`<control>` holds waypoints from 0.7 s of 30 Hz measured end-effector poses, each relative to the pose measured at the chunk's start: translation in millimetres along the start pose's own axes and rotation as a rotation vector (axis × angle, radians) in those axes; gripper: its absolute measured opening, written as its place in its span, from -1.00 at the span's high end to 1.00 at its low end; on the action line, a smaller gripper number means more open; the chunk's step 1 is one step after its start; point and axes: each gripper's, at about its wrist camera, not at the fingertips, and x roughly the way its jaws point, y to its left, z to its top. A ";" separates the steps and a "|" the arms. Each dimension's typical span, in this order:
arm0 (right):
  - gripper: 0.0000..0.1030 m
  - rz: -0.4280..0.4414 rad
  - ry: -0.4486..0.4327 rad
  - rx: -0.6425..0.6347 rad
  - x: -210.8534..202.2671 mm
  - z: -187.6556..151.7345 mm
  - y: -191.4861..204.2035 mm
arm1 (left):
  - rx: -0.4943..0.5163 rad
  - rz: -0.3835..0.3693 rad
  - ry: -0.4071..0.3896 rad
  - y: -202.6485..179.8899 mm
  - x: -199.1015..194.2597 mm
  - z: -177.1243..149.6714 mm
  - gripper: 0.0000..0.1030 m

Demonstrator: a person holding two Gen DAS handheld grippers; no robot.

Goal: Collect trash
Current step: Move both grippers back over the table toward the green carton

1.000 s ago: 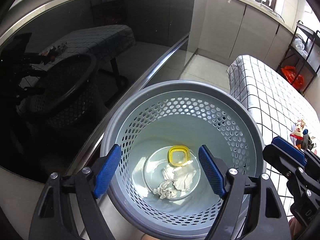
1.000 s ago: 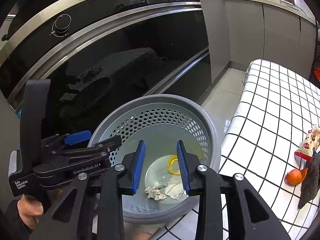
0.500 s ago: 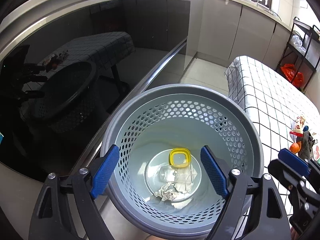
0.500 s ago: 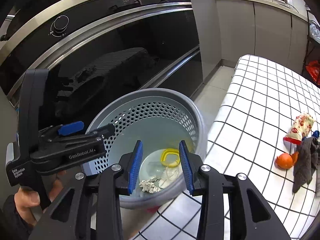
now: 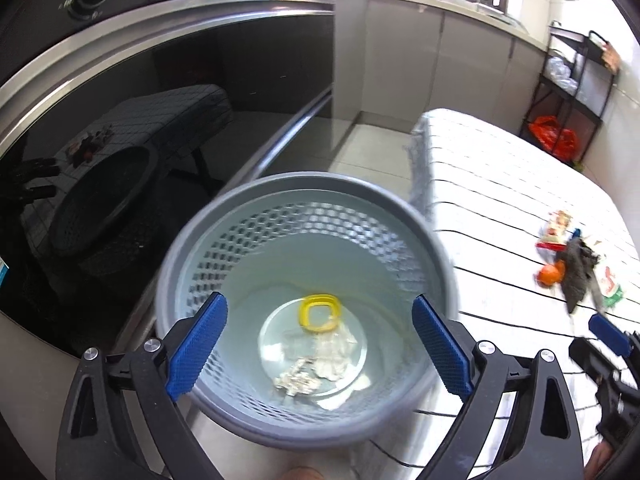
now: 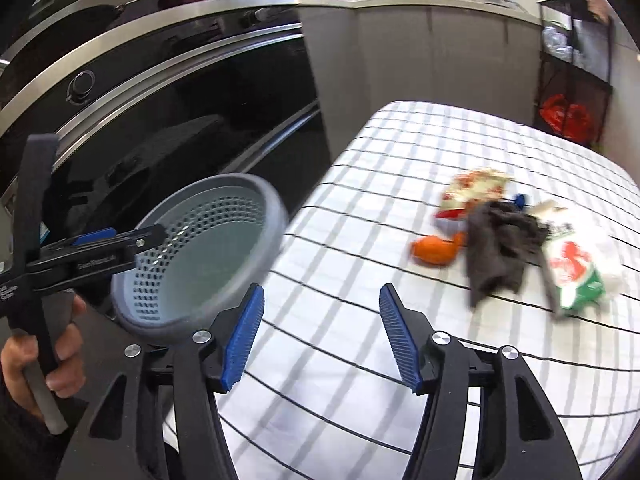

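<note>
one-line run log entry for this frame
left gripper: open over bin | right gripper: open, empty | table trash: orange peel, rag

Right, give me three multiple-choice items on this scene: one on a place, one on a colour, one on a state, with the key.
1. Where does the yellow ring lie?
A. on the checked tablecloth
B. at the bottom of the grey basket
C. on the metal rack

2. What colour is the crumpled cloth on the checked tablecloth?
A. dark grey
B. yellow
C. white

3. How does the right gripper stand?
A. shut on the cloth
B. shut on the basket rim
C. open, holding nothing

Key: 1 B, the ring rests beside crumpled paper on the basket floor. 2 A, it lies dark between the orange fruit and a wrapper. 3 C, only tablecloth shows between its spread fingers.
</note>
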 end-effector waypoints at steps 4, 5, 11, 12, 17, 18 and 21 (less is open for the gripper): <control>-0.17 -0.075 -0.033 0.031 -27.9 -4.4 -37.3 | 0.055 -0.034 -0.028 -28.0 -13.5 -6.3 -0.79; -0.17 -0.096 -0.039 0.039 -35.0 -4.8 -47.8 | 0.070 -0.050 -0.035 -37.0 -17.6 -7.9 -0.79; -0.25 -0.208 -0.078 0.082 -65.5 -3.0 -114.6 | 0.167 -0.108 -0.068 -91.5 -36.7 -11.5 -0.83; -0.26 -0.225 -0.082 0.090 -67.9 -4.5 -123.4 | 0.174 -0.117 -0.074 -98.5 -39.0 -10.2 -0.85; -0.27 -0.266 -0.085 0.138 -56.2 2.5 -169.8 | 0.162 -0.140 -0.117 -140.9 -41.9 5.1 -0.87; -0.27 -0.266 -0.090 0.144 -52.6 3.0 -175.8 | 0.159 -0.139 -0.124 -148.7 -40.0 7.8 -0.87; -0.27 -0.261 -0.087 0.156 -44.8 -1.9 -187.6 | 0.157 -0.125 -0.134 -171.5 -27.8 13.9 -0.87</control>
